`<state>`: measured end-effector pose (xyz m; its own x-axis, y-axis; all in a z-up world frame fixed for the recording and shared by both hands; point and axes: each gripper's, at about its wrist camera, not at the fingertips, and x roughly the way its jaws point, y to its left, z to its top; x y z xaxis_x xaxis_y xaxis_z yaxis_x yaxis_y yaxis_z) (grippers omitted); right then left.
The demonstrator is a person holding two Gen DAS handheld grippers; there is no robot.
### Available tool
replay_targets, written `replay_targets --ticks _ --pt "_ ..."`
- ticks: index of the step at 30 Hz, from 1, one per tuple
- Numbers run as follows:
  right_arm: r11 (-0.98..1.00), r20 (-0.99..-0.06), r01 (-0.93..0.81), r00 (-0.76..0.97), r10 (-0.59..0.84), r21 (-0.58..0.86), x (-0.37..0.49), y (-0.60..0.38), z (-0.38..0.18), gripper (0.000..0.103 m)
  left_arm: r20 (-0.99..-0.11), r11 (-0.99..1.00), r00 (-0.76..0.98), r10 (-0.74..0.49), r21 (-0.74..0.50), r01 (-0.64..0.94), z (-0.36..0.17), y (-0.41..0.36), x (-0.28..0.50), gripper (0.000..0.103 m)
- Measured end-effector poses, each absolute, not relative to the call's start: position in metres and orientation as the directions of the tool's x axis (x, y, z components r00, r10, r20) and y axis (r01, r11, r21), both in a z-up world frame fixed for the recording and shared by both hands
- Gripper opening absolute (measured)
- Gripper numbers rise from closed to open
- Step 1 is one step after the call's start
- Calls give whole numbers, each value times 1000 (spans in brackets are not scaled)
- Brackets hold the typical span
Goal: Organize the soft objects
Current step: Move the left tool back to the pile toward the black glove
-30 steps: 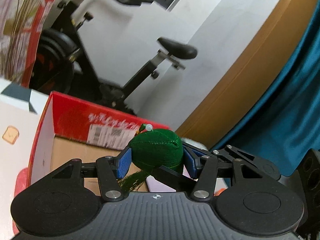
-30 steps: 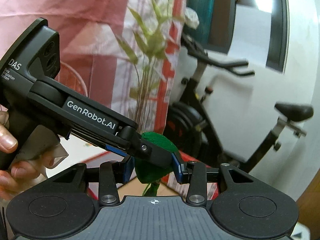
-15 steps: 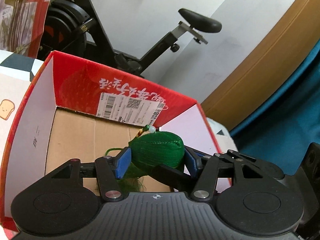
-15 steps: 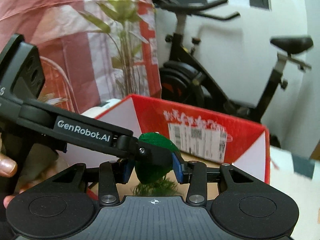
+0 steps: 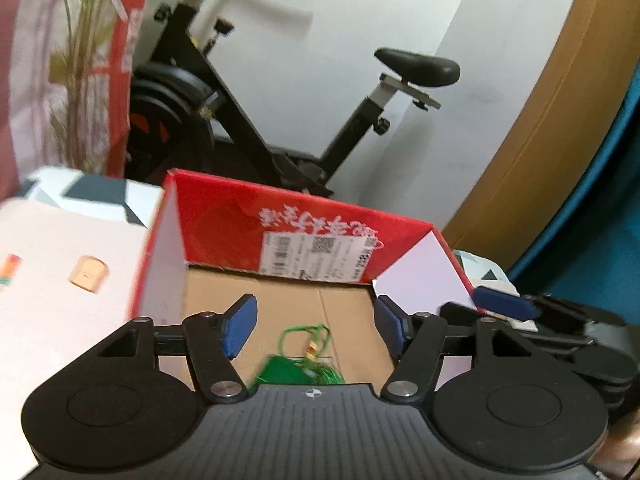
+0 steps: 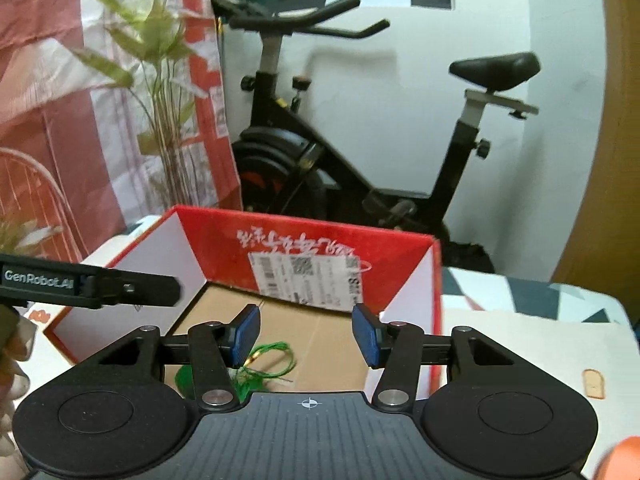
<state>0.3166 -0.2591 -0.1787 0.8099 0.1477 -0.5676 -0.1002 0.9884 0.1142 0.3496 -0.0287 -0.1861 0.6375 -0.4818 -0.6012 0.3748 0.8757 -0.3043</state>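
A green stuffed pouch (image 5: pixel 286 372) with a green cord loop and tassel lies on the brown floor of the red cardboard box (image 5: pixel 224 220), partly hidden by the gripper body. My left gripper (image 5: pixel 314 328) hangs over the box, its jaws opening, with nothing between the blue pads. In the right wrist view the pouch (image 6: pixel 186 378) and its cord (image 6: pixel 272 360) lie low left in the box (image 6: pixel 304 236). My right gripper (image 6: pixel 306 334) is also above the box, jaws opening and empty. The left gripper's finger (image 6: pixel 92 286) reaches in from the left.
The box stands on a table with a white patterned cloth (image 5: pixel 60 248). An exercise bike (image 6: pixel 360 140) stands behind the table against a white wall. A plant (image 6: pixel 160 80) and red-and-white curtain are at the back left. A wooden panel (image 5: pixel 540 140) and blue curtain are on the right.
Both grippers let go of the green pouch, which dropped onto the box floor. Both sets of jaws have widened, and both views have tipped down toward the box.
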Motion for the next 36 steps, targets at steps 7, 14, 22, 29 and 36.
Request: replay_targets --ticks 7,14,22,29,36 --pt "986 -518 -85 843 148 144 268 -258 -159 54 -561 906 713 -420 -206 371 -161 -4 304 73" --pt "982 -456 -69 878 144 178 207 -250 -159 60 -543 921 746 -385 -174 349 -159 23 253 75" --pt "978 -439 -31 890 121 207 154 -237 -179 60 -548 930 752 -366 -184 319 -177 44 208 75" --pt "980 -464 -19 879 110 197 118 -229 -199 60 -581 925 719 -380 -248 289 -204 52 177 74" --pt "978 -542 -23 829 134 208 96 -220 -220 60 -614 932 702 -361 -227 281 -218 59 149 74"
